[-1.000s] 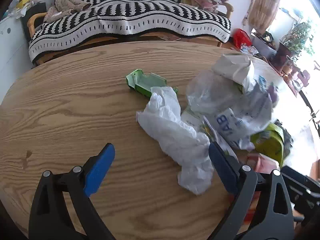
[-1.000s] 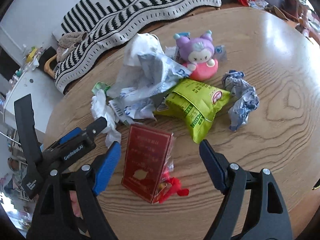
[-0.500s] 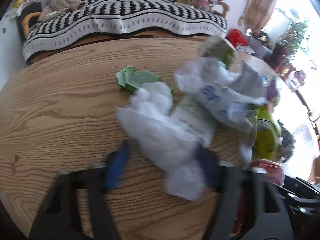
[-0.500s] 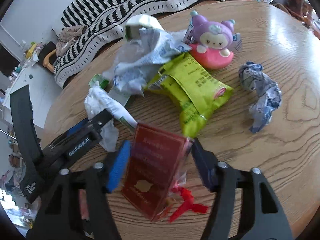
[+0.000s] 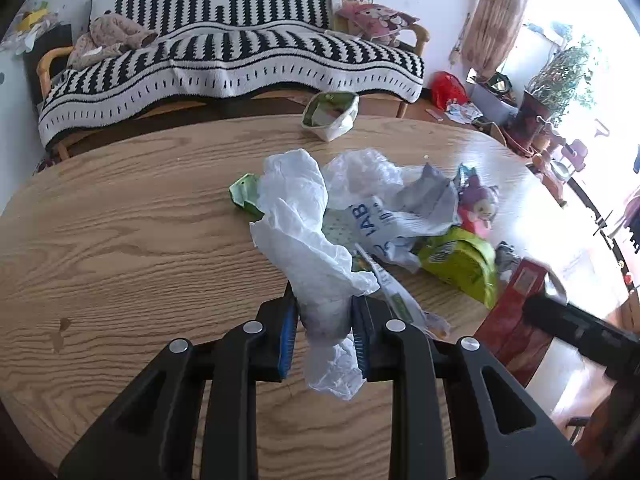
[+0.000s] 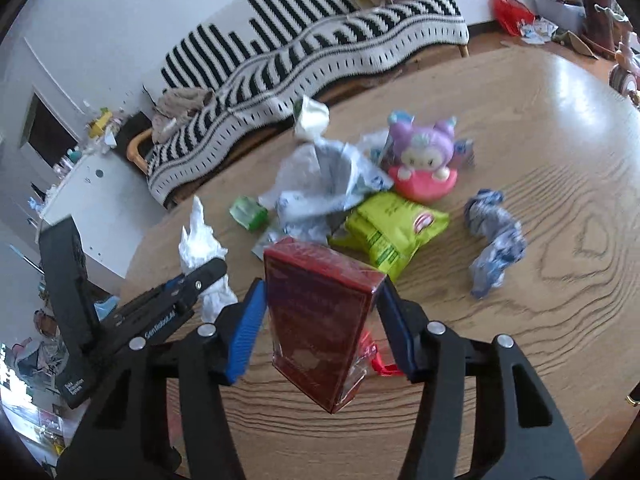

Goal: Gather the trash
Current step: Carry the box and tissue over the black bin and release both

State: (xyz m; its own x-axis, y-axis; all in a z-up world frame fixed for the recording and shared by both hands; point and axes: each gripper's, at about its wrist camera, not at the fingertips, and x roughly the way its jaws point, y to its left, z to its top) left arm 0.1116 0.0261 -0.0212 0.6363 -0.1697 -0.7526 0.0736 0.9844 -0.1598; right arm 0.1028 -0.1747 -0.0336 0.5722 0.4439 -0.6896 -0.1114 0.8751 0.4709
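While both close, fingers (image 5: 362,336) flank white tissue (image 5: 304,240).

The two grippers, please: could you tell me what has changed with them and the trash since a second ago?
Both grippers were open and are closing: the left gripper now pinches the white tissue, the right gripper clamps the red box, and both items are lifted off the table. The green snack bag, plush toy and blue wad remain on it.
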